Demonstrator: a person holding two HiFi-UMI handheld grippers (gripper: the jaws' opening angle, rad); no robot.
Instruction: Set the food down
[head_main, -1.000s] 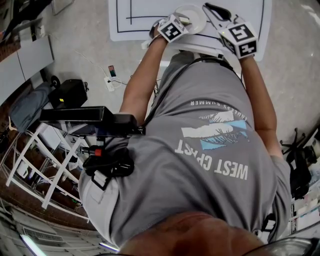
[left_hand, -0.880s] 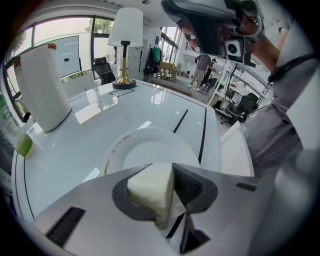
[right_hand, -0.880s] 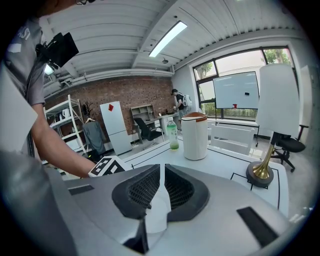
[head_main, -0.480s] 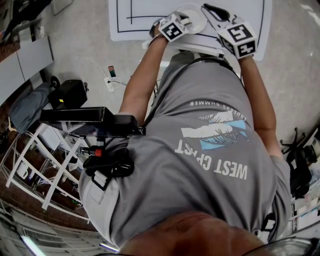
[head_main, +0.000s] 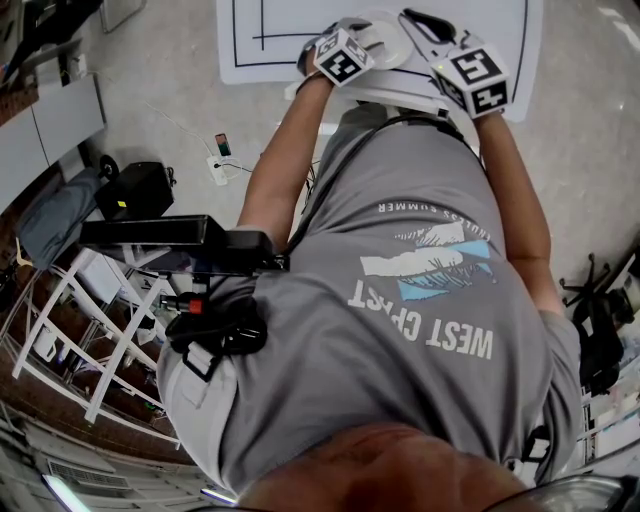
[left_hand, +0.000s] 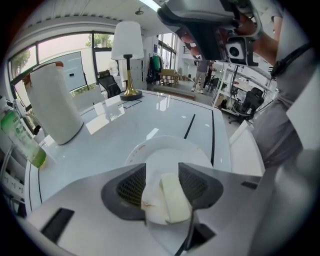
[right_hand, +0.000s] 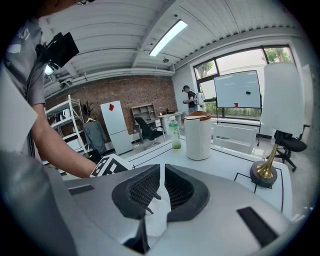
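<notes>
In the left gripper view a pale, bread-like piece of food with a white wrapper on its left side sits between the jaws of my left gripper, just above a white plate. The jaws are opening and the food is still between them. In the head view the left gripper hangs over the plate at the table's near edge. My right gripper is beside it, its jaws nearly together on a crumpled bit of white wrapper.
On the white table stand a white cylindrical container with a brown top, a green bottle and a brass-footed lamp. Black lines mark the tabletop. A white chair back is at the table's right edge.
Both grippers have shifted slightly further over the table. Otherwise the head view looks the same.
</notes>
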